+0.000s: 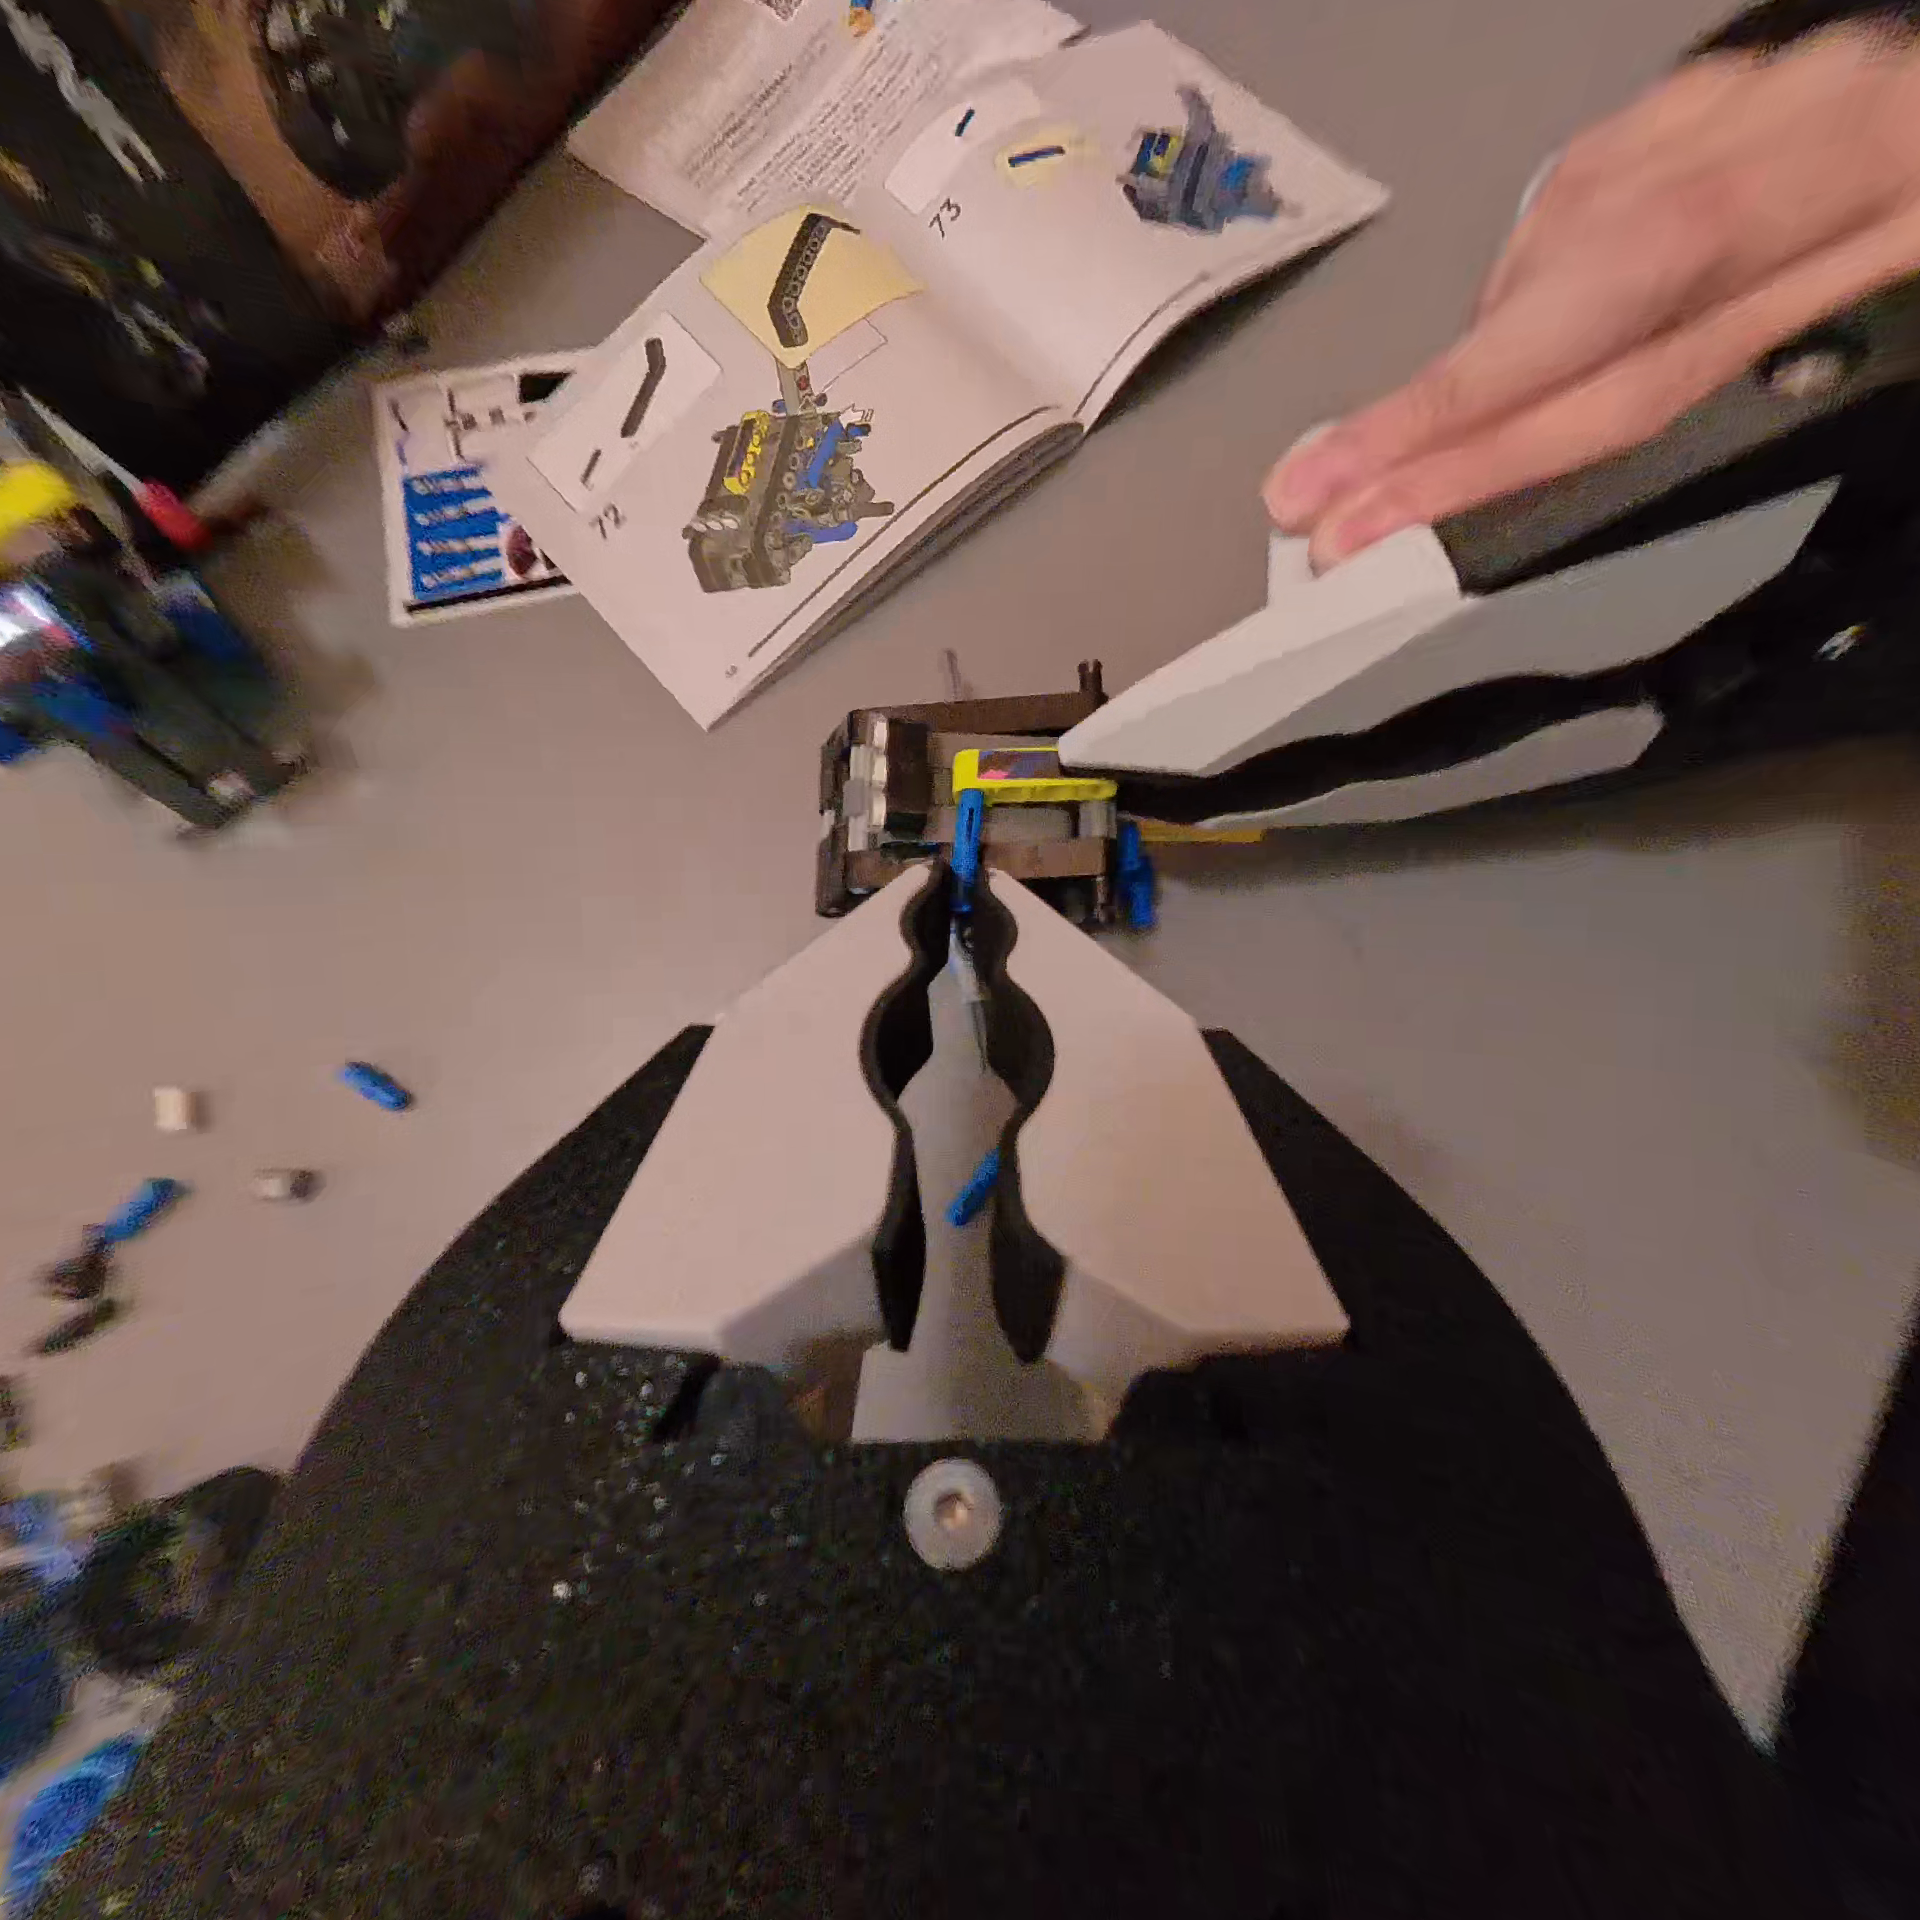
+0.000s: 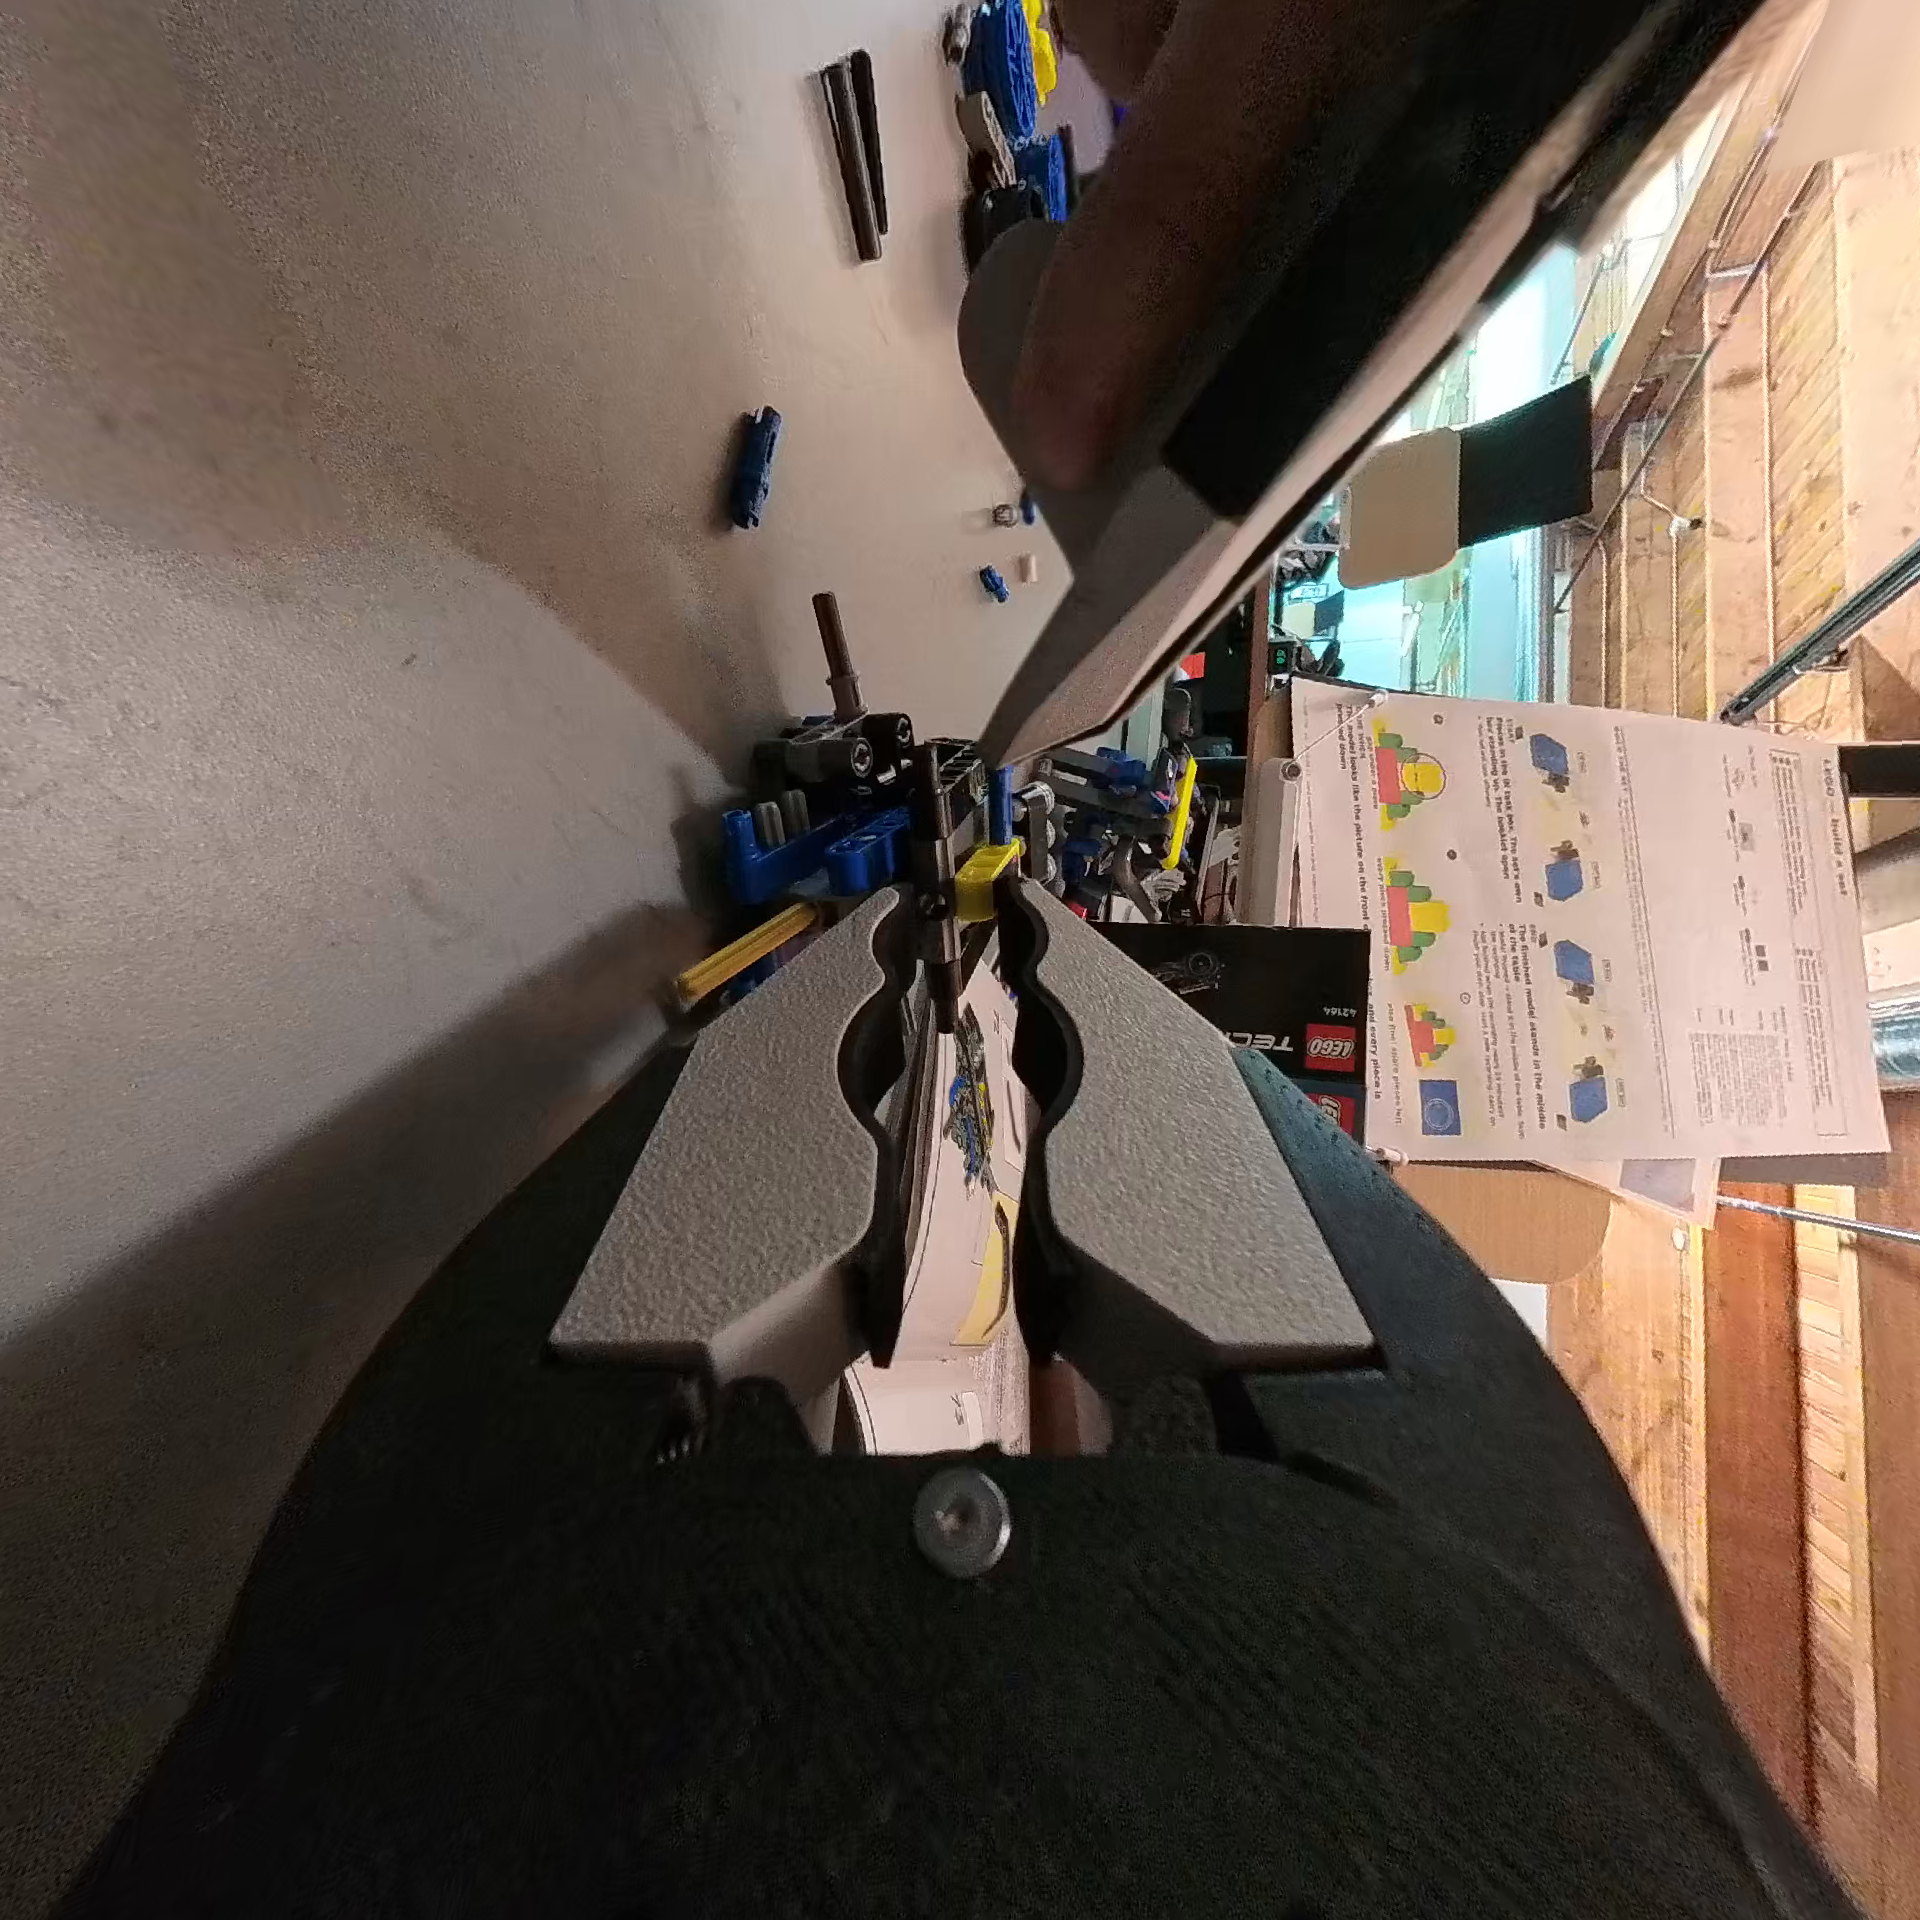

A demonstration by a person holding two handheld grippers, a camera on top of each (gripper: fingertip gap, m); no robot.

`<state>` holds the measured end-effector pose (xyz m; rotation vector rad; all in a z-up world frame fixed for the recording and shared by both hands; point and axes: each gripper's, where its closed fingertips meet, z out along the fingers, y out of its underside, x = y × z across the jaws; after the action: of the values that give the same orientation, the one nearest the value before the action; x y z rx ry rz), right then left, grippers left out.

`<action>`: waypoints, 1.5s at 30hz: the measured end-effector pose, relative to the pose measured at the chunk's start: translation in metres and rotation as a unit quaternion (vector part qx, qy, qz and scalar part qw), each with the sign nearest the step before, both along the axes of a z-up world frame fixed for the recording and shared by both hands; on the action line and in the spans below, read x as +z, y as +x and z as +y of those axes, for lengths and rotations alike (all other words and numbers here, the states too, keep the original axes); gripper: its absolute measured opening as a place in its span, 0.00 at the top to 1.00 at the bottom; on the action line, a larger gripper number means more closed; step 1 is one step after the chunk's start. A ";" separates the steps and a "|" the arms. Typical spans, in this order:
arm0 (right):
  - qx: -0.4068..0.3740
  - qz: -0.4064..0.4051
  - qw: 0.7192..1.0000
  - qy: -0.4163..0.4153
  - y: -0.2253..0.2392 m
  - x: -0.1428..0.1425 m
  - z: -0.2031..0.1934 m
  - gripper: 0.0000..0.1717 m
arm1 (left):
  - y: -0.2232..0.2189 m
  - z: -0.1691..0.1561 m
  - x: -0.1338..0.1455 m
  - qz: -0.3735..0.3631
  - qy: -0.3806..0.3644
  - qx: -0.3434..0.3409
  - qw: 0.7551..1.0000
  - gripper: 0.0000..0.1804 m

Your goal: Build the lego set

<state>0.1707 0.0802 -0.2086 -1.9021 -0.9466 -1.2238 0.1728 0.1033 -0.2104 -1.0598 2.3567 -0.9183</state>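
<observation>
A small brick assembly point(image 1: 904, 769) of dark beams with a yellow beam point(image 1: 1029, 784) on top sits on the grey table. In the left wrist view my left gripper point(image 1: 961, 883) is shut on a blue pin point(image 1: 968, 831) that stands against the yellow beam. My right gripper point(image 1: 1081, 779) comes in from the right with a hand point(image 1: 1610, 343) on it. In the right wrist view my right gripper point(image 2: 951, 899) is shut on the assembly point(image 2: 831, 831), with one pad on a dark beam and the other on the yellow piece point(image 2: 982, 868). The left gripper's finger point(image 2: 1091, 644) points down at the blue pin point(image 2: 1001, 805).
An open instruction booklet point(image 1: 883, 364) lies behind the assembly. Loose blue pins point(image 1: 374, 1086) and small pale pieces point(image 1: 177, 1107) lie at the left. Another brick model point(image 1: 125, 665) stands far left. A black box point(image 2: 1247, 997) and a printed sheet point(image 2: 1579, 925) stand beyond. Both grippers' tips are close together, under 4 cm apart.
</observation>
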 end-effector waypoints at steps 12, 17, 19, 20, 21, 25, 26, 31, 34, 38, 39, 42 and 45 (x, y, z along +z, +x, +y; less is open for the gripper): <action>0.004 0.012 1.000 -0.002 0.000 0.000 0.000 0.93 | 0.004 -0.002 -0.002 0.022 -0.052 -0.002 0.998 1.00; 0.008 0.014 1.000 -0.005 0.000 0.000 -0.001 0.93 | 0.005 0.000 -0.002 -0.052 0.117 -0.065 0.990 1.00; 0.007 0.008 1.000 -0.009 0.001 0.000 -0.001 0.93 | 0.006 0.000 -0.002 -0.021 0.072 -0.048 0.996 1.00; 0.005 0.006 1.000 -0.011 0.001 0.000 -0.001 0.93 | 0.006 0.000 -0.002 -0.004 0.040 -0.034 0.999 1.00; 0.000 0.005 1.000 -0.011 0.003 0.000 -0.001 0.93 | 0.006 -0.001 -0.003 0.011 0.010 -0.025 1.000 1.00; -0.001 0.008 1.000 -0.001 0.004 0.000 -0.002 0.92 | 0.002 0.001 -0.002 -0.009 -0.001 -0.045 0.999 1.00; -0.005 0.007 1.000 0.001 0.005 0.001 -0.002 0.92 | 0.000 0.003 -0.001 -0.016 0.002 -0.045 0.999 1.00; -0.001 -0.008 1.000 0.001 0.002 0.000 -0.001 0.93 | -0.028 0.019 -0.023 0.039 0.028 -0.046 0.998 1.00; 0.002 -0.008 1.000 0.001 0.001 0.000 0.000 0.92 | -0.033 0.025 -0.040 0.057 0.029 -0.047 0.997 1.00; 0.002 -0.010 1.000 0.002 0.002 0.000 0.000 0.93 | -0.032 0.026 -0.041 0.044 -0.011 -0.053 0.998 1.00; 0.001 -0.012 1.000 0.002 0.002 0.000 0.000 0.93 | -0.032 0.027 -0.040 0.043 -0.020 -0.054 0.997 1.00; 0.001 -0.014 1.000 0.001 0.002 0.000 0.001 0.93 | -0.035 0.034 -0.036 0.036 -0.029 -0.050 0.998 1.00; 0.003 -0.017 1.000 0.000 0.001 0.000 0.002 0.93 | -0.036 0.045 -0.041 0.048 0.003 -0.042 0.998 1.00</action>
<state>0.1720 0.0818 -0.2084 -1.8825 -0.9691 -1.2577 0.1369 0.1483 -0.2513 -1.0304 2.4989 -0.9077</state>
